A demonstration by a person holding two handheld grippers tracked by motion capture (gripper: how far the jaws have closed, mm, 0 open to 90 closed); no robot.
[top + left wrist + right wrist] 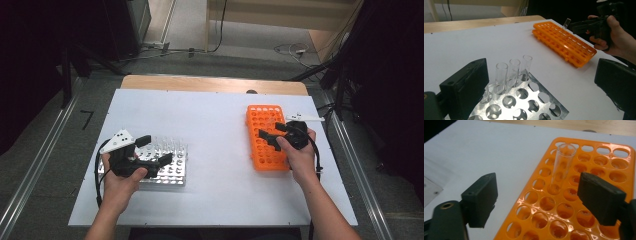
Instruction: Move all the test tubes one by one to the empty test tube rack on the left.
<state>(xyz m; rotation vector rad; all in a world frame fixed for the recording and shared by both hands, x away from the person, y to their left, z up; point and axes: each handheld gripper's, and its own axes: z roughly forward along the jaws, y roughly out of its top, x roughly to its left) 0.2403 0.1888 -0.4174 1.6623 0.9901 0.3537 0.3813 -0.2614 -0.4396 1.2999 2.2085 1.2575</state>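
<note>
Table: white board (220, 145), orange rack (584, 202) far right.
Tube: I'd pinch the clear tube (561, 166) mid-wall, gently; light, slick, brittle.
Right gripper (536, 195): released, straddling it.

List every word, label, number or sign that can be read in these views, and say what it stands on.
None: no readable text anywhere.
Orange rack: plain moulded plastic, no printing visible.
Metal rack: bare perforated plate, no markings.
Clear tubes: no labels.
Left gripper and right gripper: black, no brand or number legible.
</note>
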